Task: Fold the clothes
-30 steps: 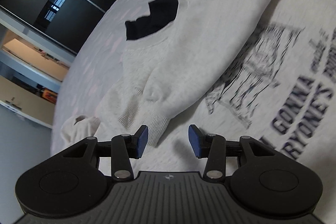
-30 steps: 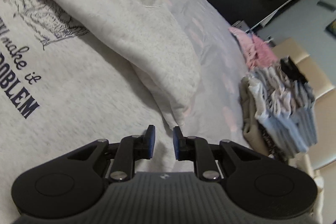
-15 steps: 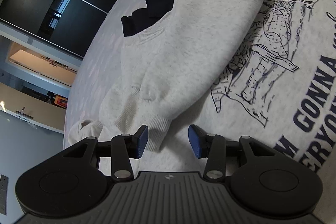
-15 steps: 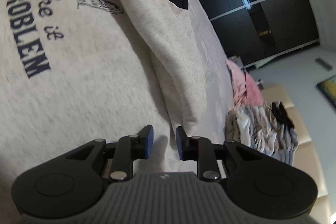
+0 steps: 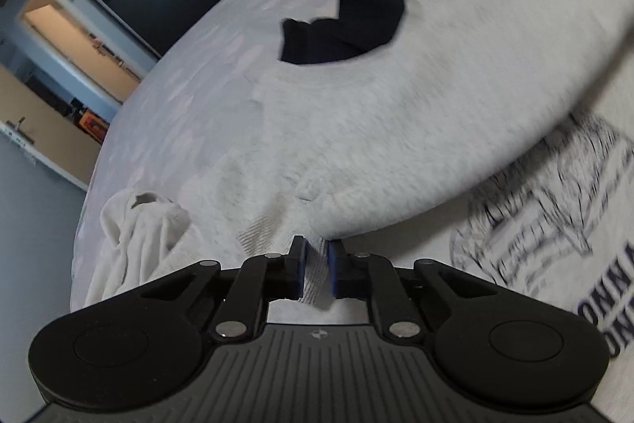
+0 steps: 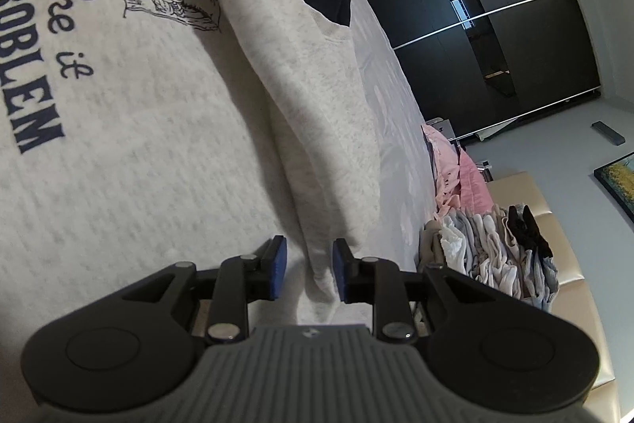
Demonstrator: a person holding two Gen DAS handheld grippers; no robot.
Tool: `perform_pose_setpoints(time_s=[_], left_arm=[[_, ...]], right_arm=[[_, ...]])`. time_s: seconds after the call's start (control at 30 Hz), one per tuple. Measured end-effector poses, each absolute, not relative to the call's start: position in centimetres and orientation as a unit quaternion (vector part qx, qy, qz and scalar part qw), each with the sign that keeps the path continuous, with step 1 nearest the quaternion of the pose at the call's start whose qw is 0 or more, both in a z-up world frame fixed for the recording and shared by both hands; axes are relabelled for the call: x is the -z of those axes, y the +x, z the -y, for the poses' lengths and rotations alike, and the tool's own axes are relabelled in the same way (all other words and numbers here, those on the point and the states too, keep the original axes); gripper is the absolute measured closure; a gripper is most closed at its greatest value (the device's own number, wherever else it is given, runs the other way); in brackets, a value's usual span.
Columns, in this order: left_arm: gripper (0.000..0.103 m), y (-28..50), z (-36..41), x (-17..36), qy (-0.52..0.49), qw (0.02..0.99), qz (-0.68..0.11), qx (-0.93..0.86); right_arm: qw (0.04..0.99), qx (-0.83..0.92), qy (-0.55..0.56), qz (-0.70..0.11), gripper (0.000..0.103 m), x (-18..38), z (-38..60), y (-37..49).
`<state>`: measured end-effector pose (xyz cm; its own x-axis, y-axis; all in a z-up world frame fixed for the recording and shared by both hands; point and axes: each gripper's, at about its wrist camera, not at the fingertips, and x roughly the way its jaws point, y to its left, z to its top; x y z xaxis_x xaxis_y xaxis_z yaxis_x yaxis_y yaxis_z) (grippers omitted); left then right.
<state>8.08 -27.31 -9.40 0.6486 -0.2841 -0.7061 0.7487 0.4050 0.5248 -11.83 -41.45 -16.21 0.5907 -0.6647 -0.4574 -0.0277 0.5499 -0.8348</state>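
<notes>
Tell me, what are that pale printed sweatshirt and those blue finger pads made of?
The sweatshirt looks like soft heathered knit, probably cotton fleece: flecked, matte, with a ribbed cuff. The blue pads look like matte rubber or foam, though that is uncertain; the arms behind them seem to be black plastic.

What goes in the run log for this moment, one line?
left gripper: shut on sleeve cuff | right gripper: open, straddling sweatshirt folded edge | phase: gripping for next fold
</notes>
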Motion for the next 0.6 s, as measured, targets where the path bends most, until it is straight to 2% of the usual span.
perform_pose_setpoints(time_s=[0.37,0.6], left_arm=[[0.097,9.1,27.5,7.4,0.413,0.814,-0.263,0.312],[0.098,11.3,27.4,6.4,0.369,0.827,-0.297,0.303]], right_arm=[[0.760,0.186,-0.449,-0.432,0.074,16.7,42.2,-9.4],[0.741,0.172,-0.473,-0.444,0.076,16.7,42.3,-9.9]])
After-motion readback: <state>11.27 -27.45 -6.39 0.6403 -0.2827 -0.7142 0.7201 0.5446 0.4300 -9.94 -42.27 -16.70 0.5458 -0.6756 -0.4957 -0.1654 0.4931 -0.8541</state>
